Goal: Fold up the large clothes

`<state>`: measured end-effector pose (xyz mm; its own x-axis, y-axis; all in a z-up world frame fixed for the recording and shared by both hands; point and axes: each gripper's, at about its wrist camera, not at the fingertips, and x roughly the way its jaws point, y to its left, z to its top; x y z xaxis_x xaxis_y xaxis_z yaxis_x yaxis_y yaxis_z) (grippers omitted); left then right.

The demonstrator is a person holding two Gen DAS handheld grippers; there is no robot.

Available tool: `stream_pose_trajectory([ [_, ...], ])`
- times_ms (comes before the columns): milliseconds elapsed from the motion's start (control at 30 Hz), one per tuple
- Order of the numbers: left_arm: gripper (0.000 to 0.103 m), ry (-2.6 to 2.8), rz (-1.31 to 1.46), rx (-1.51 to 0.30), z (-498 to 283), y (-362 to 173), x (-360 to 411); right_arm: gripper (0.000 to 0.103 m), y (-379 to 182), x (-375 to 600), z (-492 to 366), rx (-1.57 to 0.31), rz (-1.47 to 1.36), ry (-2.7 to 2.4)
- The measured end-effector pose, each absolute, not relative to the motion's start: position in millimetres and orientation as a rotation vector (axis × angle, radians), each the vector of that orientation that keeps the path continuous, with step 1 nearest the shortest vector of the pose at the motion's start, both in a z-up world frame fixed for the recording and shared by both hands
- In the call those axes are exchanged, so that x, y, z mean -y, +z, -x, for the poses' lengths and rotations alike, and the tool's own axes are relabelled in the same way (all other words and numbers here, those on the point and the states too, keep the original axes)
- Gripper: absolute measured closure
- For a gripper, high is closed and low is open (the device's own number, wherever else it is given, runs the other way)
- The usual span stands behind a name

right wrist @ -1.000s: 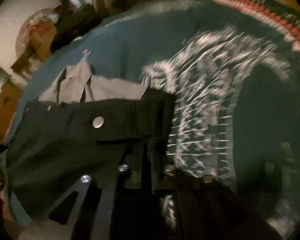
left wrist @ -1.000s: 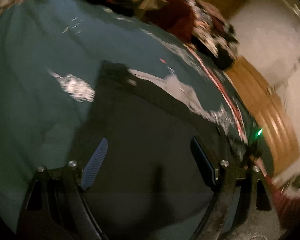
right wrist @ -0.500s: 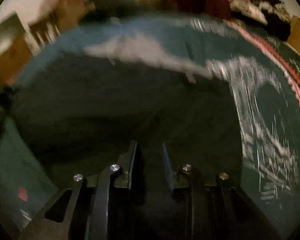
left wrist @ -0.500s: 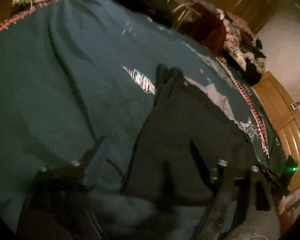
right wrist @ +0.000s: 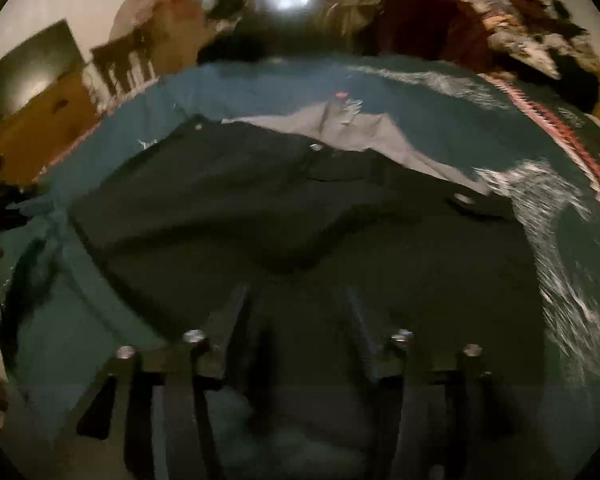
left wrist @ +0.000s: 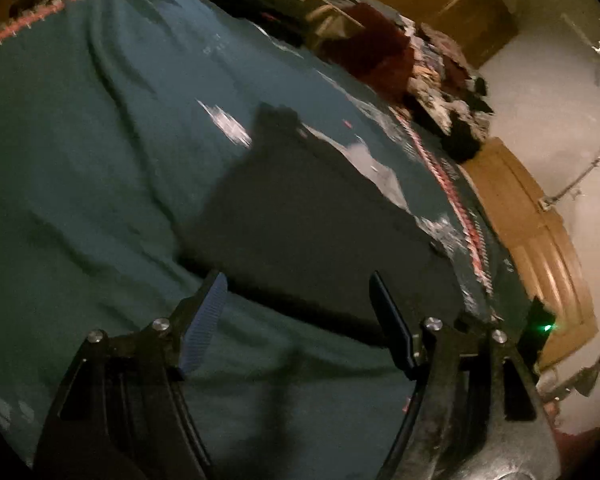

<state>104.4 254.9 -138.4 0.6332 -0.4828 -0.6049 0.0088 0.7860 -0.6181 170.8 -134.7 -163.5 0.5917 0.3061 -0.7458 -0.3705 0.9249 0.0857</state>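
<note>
Lying released across the middle of the teal bedspread (right wrist: 228,92), the dark garment (right wrist: 260,216) is no longer pinched: the right gripper (right wrist: 296,304), clamped a second ago, is now spread, like the left gripper (left wrist: 296,312). One fold is judged complete.

A: What changed with the right gripper (right wrist: 296,304)?

B: A second ago its jaws were pinched shut on the corner of the dark garment (right wrist: 260,200). Now the jaws are apart and hold nothing.

A: And the garment?

B: The corner it held now lies flat on the teal blanket (right wrist: 260,84). The folded half covers the lower half.

A: And the left gripper (left wrist: 296,312)?

B: It was over the garment (left wrist: 320,232). Now it sits back at the garment's near edge, over the blanket (left wrist: 80,140).
</note>
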Motion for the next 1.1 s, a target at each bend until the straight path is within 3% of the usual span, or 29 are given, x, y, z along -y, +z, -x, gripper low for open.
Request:
stream_pose_trajectory([
  [167,0.034,-0.311,0.721,-0.900,-108.4,-179.6,-253.8,0.043,-186.7,139.2,-113.4,-0.956,0.055,0.353],
  [333,0.034,-0.324,0.739,-0.857,-111.3,-172.6,-252.6,0.043,-207.6,136.0,-76.2,-1.013,0.044,0.338],
  [900,0.033,-0.258,0.792,-0.804,-133.0,-180.6,-244.0,0.043,-204.0,124.9,-81.7,-1.020,0.062,0.369],
  [967,0.029,-0.236,0.785,-0.799,-137.3,-182.0,-241.1,0.043,-205.3,122.6,-77.1,-1.003,0.111,0.364],
  [1100,0.003,-0.248,0.737,-0.800,-149.9,-181.0,-229.6,0.043,-217.5,120.5,-70.4,-0.948,0.187,0.336],
])
